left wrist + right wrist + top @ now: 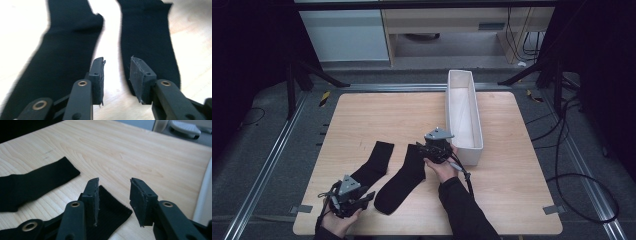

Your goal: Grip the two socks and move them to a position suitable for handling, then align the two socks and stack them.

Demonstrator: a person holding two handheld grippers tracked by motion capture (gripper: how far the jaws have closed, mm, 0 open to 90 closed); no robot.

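Two black socks lie flat, side by side, on the wooden table. The left sock runs from its cuff down toward my left gripper. That gripper is open just off the toe ends of both socks, with bare table between its pads. The right sock has its cuff under my right gripper. That one hovers open over the cuff's corner and holds nothing.
A long white bin stands along the table's right half, close to my right hand. Bare wood spreads at the far left and the right front. Tripod legs and cables lie on the floor around the table.
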